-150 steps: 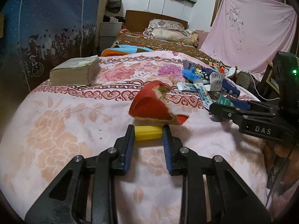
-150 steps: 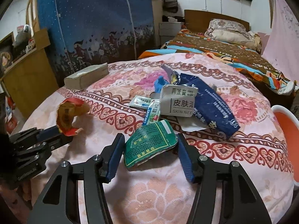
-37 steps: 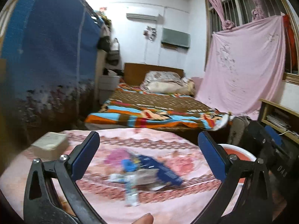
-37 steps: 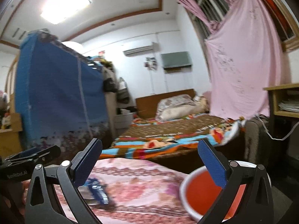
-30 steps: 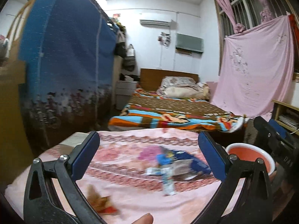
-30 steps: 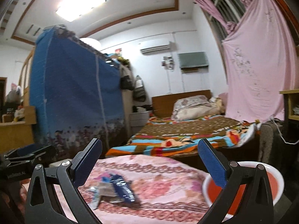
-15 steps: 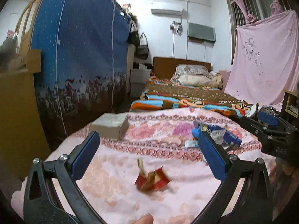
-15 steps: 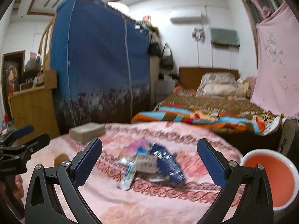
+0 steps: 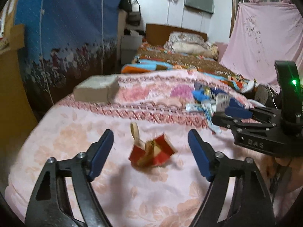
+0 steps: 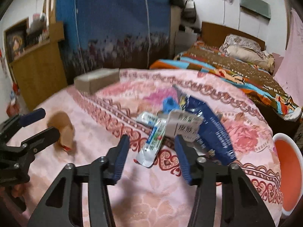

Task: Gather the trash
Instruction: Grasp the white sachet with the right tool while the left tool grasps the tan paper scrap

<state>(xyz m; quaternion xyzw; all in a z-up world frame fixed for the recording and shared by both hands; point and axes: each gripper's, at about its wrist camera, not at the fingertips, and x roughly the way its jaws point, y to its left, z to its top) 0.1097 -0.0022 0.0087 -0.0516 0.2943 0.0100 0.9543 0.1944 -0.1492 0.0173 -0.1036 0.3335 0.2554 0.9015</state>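
I am looking at a crumpled red wrapper [image 9: 153,154] lying on the pink bedspread [image 9: 132,198], straight ahead of my left gripper [image 9: 150,151]. Its jaws have just been closing, yet they are standing spread on either side of the wrapper with clear gaps, pinching nothing. From the right camera the same wrapper [image 10: 64,132] is showing its brown side, just beyond the left gripper [image 10: 32,124].

My right gripper [image 10: 151,155] is aiming at the trash pile [image 10: 181,124] in the middle of the bedspread [image 10: 147,198]. Its jaws have just been closing too; a white sachet [image 10: 153,143] is lying between the fingertips, but the pads are not pressing on it, so they are gripping nothing. Touching the sachet is a white box [image 10: 184,125] with dark print, and a dark blue packet [image 10: 210,130] is lying on its right side, with a blue scrap [image 10: 169,102] behind.

In the left view the right gripper [image 9: 231,116] is hanging at the near edge of the pile [image 9: 210,99].

An orange basin [image 10: 286,170] is sitting off the bedspread's right edge. A thick book [image 9: 96,90] is resting at the far left corner, well apart from the trash.
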